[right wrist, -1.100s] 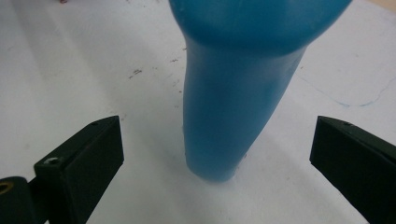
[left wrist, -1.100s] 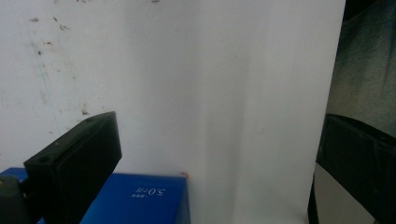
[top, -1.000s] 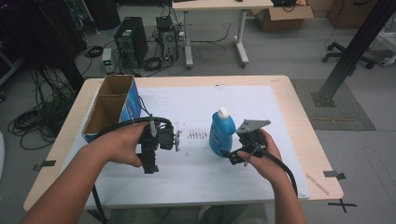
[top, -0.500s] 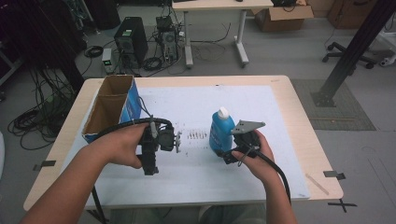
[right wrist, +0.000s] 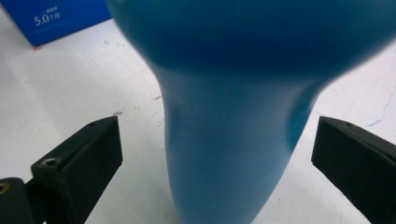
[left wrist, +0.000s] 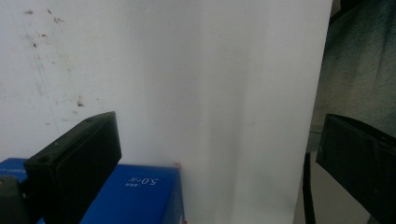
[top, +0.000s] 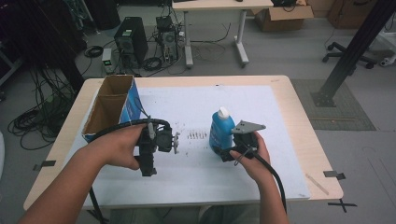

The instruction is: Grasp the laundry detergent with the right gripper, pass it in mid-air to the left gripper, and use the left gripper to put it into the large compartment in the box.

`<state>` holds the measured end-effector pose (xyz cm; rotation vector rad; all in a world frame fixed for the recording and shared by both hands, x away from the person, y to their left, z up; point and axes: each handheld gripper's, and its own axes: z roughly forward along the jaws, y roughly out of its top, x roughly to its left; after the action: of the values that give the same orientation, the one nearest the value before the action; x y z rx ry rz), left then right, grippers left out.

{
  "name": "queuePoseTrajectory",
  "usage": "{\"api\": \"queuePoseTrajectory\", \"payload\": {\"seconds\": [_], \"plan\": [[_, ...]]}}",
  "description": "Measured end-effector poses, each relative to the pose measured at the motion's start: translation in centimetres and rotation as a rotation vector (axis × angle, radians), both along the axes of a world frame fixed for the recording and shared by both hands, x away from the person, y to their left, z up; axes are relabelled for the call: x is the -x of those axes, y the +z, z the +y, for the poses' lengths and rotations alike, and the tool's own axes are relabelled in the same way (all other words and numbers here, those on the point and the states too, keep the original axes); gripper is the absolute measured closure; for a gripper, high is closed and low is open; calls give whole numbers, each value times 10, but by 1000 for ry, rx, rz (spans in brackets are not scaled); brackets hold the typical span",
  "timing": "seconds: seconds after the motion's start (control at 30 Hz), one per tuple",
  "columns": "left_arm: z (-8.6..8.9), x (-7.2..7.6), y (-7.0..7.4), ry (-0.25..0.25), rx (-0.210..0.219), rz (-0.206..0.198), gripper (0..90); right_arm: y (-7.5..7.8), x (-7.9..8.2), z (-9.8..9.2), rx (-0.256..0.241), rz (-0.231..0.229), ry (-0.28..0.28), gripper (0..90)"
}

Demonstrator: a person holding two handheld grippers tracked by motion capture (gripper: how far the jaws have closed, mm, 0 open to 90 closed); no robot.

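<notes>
A blue bottle (top: 220, 130) with a white cap stands upright on the white sheet (top: 205, 107) near the table's middle. My right gripper (top: 226, 150) is low at the bottle's right side and open. In the right gripper view the bottle's narrow waist (right wrist: 224, 140) stands between the two jaws with a gap on each side of my right gripper (right wrist: 217, 154). My left gripper (top: 148, 165) is held above the sheet left of the bottle, also open, with nothing between the jaws of my left gripper (left wrist: 217, 158).
An open cardboard box with blue sides (top: 112, 105) stands at the sheet's left end; its blue wall (left wrist: 135, 196) lies just below my left jaws. A patch of dark specks (top: 196, 135) marks the sheet between the grippers. The wooden table edge (top: 317, 154) lies right.
My right gripper has slid a little left toward the bottle, so its jaws now flank the bottle. The left gripper has hardly moved.
</notes>
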<state>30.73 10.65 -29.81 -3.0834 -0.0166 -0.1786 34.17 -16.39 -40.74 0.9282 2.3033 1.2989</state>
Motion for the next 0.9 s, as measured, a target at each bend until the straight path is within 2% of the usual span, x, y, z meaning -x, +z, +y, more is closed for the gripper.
{"api": "queuePoseTrajectory", "payload": {"seconds": [0.13,0.3,0.33,0.4,0.9], "plan": [[0,0,1,-2,4,-3,2,-2,-1,2,-36,-6,-36,18],[0,0,2,-5,2,-3,2,-4,-1,4,-42,-10,-61,20],[0,0,2,-3,3,-4,2,-5,-1,5,-57,-20,-89,20],[0,0,2,-3,3,-4,2,-5,0,6,-67,-26,-99,20],[1,1,2,-4,12,-2,2,-13,3,14,-83,-94,-156,20]]}}
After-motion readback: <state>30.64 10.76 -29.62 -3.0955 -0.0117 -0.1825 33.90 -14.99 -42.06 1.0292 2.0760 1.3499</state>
